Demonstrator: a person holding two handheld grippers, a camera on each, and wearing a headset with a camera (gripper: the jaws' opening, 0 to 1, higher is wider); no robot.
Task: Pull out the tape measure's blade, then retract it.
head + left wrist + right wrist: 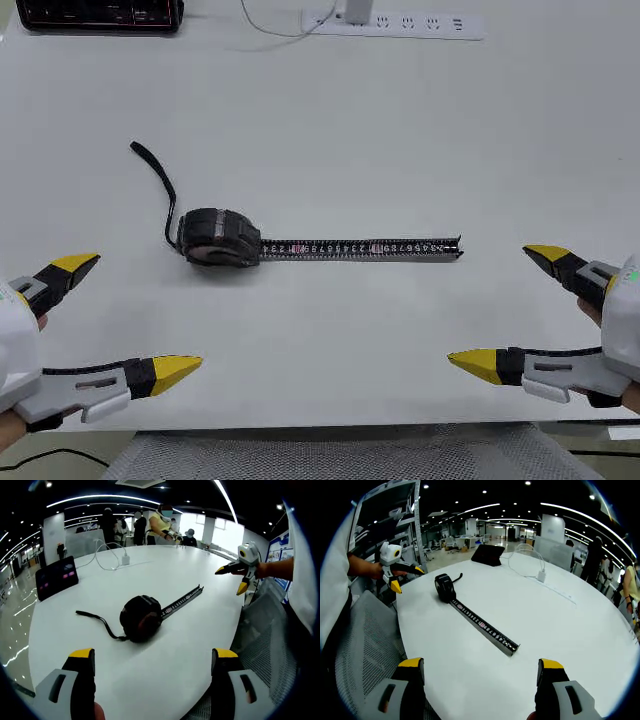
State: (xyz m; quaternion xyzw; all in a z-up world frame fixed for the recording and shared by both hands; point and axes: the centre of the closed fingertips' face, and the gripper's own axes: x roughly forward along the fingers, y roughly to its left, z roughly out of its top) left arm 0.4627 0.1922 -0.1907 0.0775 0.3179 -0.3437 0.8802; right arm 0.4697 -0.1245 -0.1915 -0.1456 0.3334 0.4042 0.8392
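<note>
White counter (400,130) spans the head view, w/ a power strip (400,22) at its far edge. Left tongs (146,310) and right tongs (488,302) hang at the near edge, one per side. Both are spread wide and hold nothing, well apart from the work. Black tape measure (218,238) rests mid-counter, left of centre. Its blade (360,247) lies drawn out flat on the counter, pointing to the right tongs' side (numbers face up, end hook at the tip). Wrist strap (160,185) curls off the case toward the far left.

One tape measure (218,238); two hand-held grippers (140,312) (492,304); one power strip (395,22).
</note>
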